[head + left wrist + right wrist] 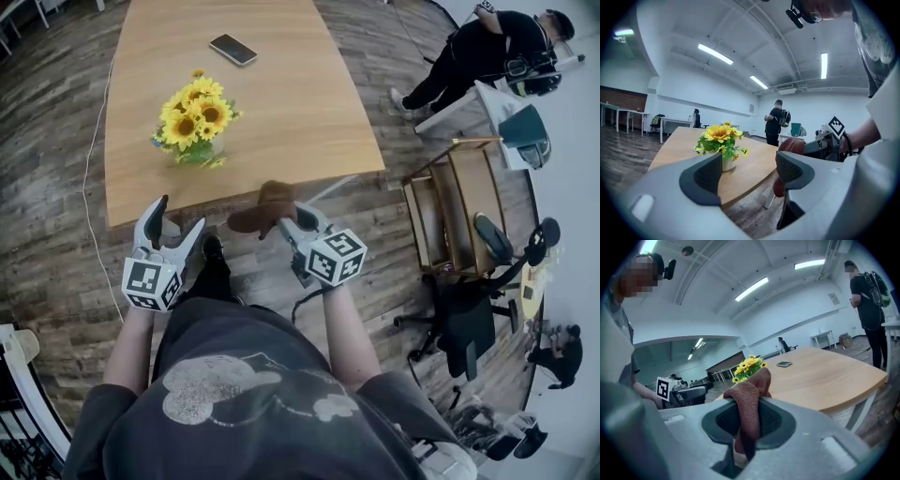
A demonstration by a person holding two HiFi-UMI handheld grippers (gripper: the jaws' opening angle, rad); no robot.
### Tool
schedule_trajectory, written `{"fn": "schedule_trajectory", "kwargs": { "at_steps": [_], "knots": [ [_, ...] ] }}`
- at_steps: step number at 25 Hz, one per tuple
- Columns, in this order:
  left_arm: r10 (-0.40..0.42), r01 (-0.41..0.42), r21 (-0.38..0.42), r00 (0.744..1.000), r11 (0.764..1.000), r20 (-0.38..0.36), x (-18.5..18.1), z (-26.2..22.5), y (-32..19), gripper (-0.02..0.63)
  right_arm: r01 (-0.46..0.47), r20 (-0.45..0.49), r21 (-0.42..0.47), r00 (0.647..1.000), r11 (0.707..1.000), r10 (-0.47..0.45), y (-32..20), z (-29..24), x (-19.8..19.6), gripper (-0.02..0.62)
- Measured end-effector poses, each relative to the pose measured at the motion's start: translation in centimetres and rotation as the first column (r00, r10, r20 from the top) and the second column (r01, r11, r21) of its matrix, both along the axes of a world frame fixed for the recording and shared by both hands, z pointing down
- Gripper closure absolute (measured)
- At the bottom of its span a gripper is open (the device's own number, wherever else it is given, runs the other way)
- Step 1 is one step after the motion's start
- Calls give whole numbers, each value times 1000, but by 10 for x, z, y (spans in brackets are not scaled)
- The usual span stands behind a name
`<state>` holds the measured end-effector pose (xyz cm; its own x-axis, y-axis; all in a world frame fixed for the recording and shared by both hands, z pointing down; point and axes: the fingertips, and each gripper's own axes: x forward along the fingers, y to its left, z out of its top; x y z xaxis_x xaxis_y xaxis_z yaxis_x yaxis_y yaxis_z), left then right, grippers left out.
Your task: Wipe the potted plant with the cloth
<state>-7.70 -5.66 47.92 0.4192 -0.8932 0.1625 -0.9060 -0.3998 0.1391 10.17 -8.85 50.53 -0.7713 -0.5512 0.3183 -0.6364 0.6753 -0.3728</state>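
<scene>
Potted plant [195,127] stands on the near left part of a long wooden table [300,103], set back from the edge closest to the person. It is a tight bunch of yellow sunflower heads with dark centres over green leaves. In the left gripper view its small pot [726,162] looks pale and smooth. The tabletop is light wood with a fine grain and rounded corners. A dark, flat, rectangular phone [233,49] lies farther back on it, well apart from the plant.

The cloth [262,211] is a reddish-brown piece with a coarse woven texture, bunched into a soft lump. The right gripper [289,223] has it clamped: in the right gripper view a fold of cloth [751,401] is pinched between the two dark, ribbed pads and stands up above them. It is held in the air in front of the table's near edge, not touching the plant.

The left gripper [178,217] has its grey, curved jaws partly apart, with nothing between the textured pads; the plant shows beyond the gap.

A marker cube [336,256] on the right gripper bears black square patterns on white, the only print that can be made out, and the left one carries the same kind.
</scene>
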Motion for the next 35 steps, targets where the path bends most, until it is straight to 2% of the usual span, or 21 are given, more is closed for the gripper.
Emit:
{"fn": "schedule_trajectory", "kwargs": {
  "at_steps": [4,7,10,16,21,27,33,35],
  "knots": [
    [-48,48,21,999,999,9,4,-9,31,263,36,3,-10,999,999,-36,38,4,2,546],
    [-107,107,33,994,994,-12,-2,-19,48,323,67,17,-9,998,998,-67,58,3,-6,546],
    [-142,143,42,989,989,-29,-8,-28,62,354,72,36,-1,997,997,-72,69,2,-10,546],
    [-184,184,-8,982,983,-39,-19,-26,74,388,74,63,-19,995,997,-73,79,7,-17,546],
    [-180,178,-29,982,984,-60,-19,-25,80,426,82,23,-44,996,996,-81,89,16,-24,546],
    [-190,186,-49,977,981,-99,-32,-20,96,468,49,5,-39,999,998,-49,104,11,-32,546],
    [-151,145,-60,983,988,-107,-51,-12,139,495,-37,-21,-4,999,999,37,142,6,-43,546],
    [-145,139,-59,984,988,-107,-60,-10,157,525,-70,-22,13,997,997,70,160,3,-46,546]
  ]
}}
